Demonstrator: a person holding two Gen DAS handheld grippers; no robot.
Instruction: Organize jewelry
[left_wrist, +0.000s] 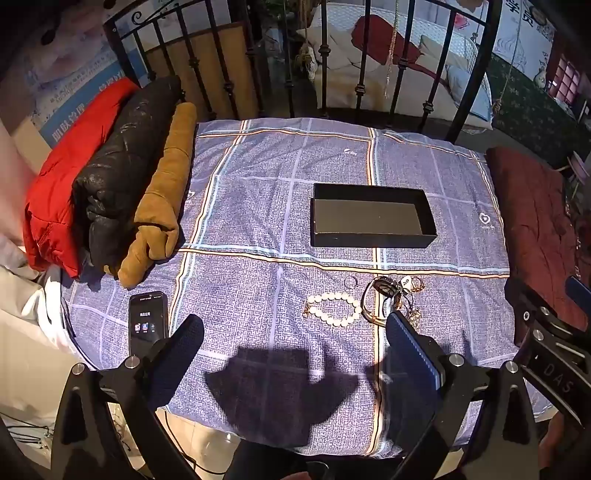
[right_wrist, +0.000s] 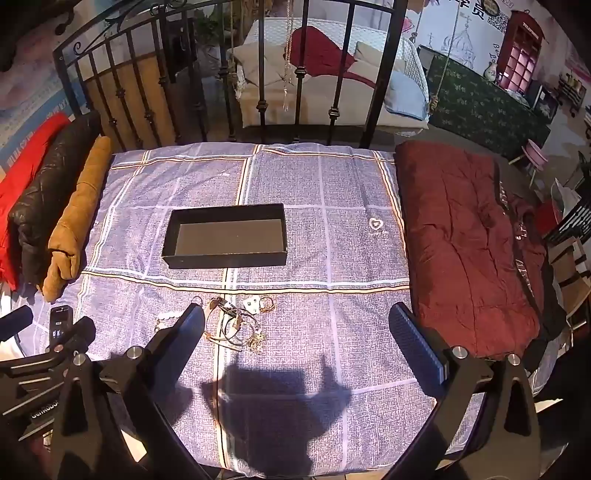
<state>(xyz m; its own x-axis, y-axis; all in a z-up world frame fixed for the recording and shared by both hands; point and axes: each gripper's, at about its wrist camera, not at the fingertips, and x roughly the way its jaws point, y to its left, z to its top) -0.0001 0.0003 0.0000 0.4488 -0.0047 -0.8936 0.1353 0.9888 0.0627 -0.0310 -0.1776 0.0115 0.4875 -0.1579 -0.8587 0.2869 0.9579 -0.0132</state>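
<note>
Both grippers, left gripper (left_wrist: 295, 332) and right gripper (right_wrist: 295, 325), are hovering jaws apart; tangled jewelry pile (right_wrist: 236, 325), lower centre, risks snagging together.

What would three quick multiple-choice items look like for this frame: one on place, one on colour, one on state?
1. Where does the black box sit relative to the jewelry pile?
A. Farther from the grippers, toward the bed rail
B. On top of the pile
C. On the dark red quilt

2. What colour are the beads of the bead bracelet?
A. Green
B. White
C. Red

3. What is the state of the black box?
A. Lidded
B. Open and empty
C. Open and full of jewelry

Answers: 1 A, the pile lies on the checked sheet nearer the left gripper and right gripper. 2 B, the beads show white. 3 B, its bare floor is visible.
</note>
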